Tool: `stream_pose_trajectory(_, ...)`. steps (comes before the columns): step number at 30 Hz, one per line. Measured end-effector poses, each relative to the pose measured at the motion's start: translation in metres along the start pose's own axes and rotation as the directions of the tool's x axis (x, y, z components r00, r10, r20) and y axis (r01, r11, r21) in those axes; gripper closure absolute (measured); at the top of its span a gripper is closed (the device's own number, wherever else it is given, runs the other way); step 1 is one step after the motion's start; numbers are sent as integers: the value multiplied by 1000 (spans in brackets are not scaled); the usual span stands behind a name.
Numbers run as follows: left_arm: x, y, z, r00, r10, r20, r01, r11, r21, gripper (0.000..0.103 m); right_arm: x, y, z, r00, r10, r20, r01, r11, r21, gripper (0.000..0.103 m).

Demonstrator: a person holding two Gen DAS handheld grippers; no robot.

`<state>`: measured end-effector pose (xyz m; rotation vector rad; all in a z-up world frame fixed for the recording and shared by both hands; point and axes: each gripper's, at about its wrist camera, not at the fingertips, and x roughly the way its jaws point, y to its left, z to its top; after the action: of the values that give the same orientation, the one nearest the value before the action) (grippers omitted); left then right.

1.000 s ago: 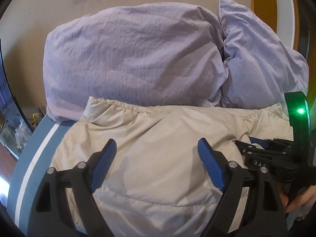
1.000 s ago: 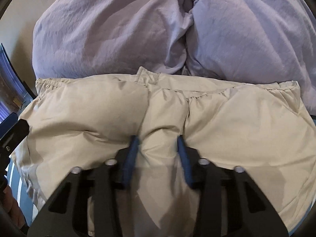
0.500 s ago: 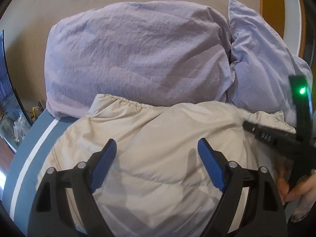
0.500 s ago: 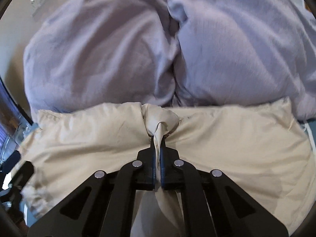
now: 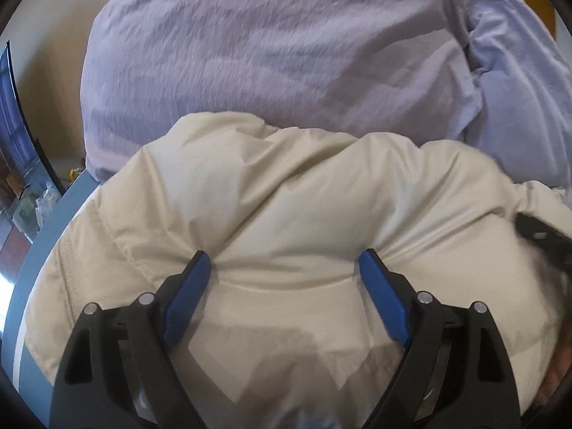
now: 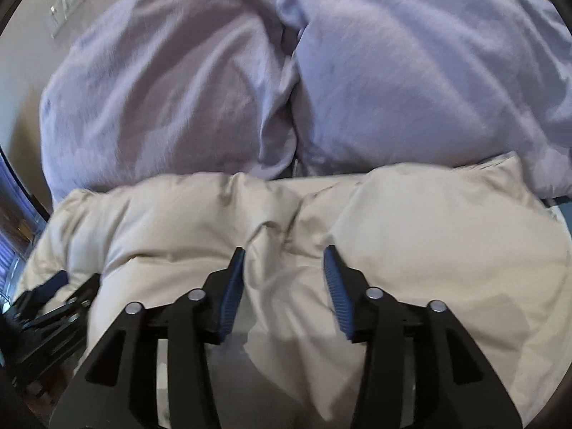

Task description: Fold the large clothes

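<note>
- Two views, both filled by one cream puffy jacket (image 5: 286,200) lying on the bed, its far edge touching the lilac pillows (image 5: 271,43).
- Left wrist view: the left gripper (image 5: 285,262) is spread wide, both blue fingertips (image 5: 200,262) pressed down into the jacket's padding with a broad band of cloth bulging between them. Nothing is pinched yet.
- The jacket runs crosswise to this gripper, long axis left to right along the pillows; the cloth lies straight ahead of and under the jaws. The blue sheet (image 5: 53,225) shows just left of the jacket.
- At the jacket's right edge in this view a blurred black piece shows, most likely the other gripper; it is too smeared to tell more.
- Right wrist view: the right gripper (image 6: 284,255) is open, narrower than the left, and straddles a raised ridge of the jacket (image 6: 429,236) near its middle. I cannot tell whether the pads touch the ridge.
- The left gripper (image 6: 53,296) shows at the jacket's left end, blurred.
- Judgement: the right gripper is nearer a graspable fold. Each would need to close on cloth before the jacket, lying along the pillows, can be folded.
- Both tools point toward the pillows, tilted down onto the jacket.
</note>
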<state>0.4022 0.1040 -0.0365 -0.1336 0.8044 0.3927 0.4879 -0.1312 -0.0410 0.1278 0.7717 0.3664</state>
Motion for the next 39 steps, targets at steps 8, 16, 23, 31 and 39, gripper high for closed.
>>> stream_pose_trajectory(8,0,1,2,1000,19,-20,-19,1000,-7,19,-54,-44,6,980,-139,143,138,990,14,50)
stream_pose_trajectory(16,-38,12,24,994,34,99,-35,999,8,19,-54,-78,-1,964,-240,114,237,971,42,46)
stream_pose_trajectory(23,-11,40,35,988,135,68,-134,991,-28,19,-31,-82,0,955,-287,74,285,958,28,38)
stream_pose_trajectory(31,16,51,25,985,172,22,-171,984,-40,19,-13,-86,-6,952,-301,49,301,954,17,34)
stream_pose_trajectory(39,29,52,21,984,175,28,-174,984,-31,16,-4,-83,-8,948,-316,36,316,949,-2,32)
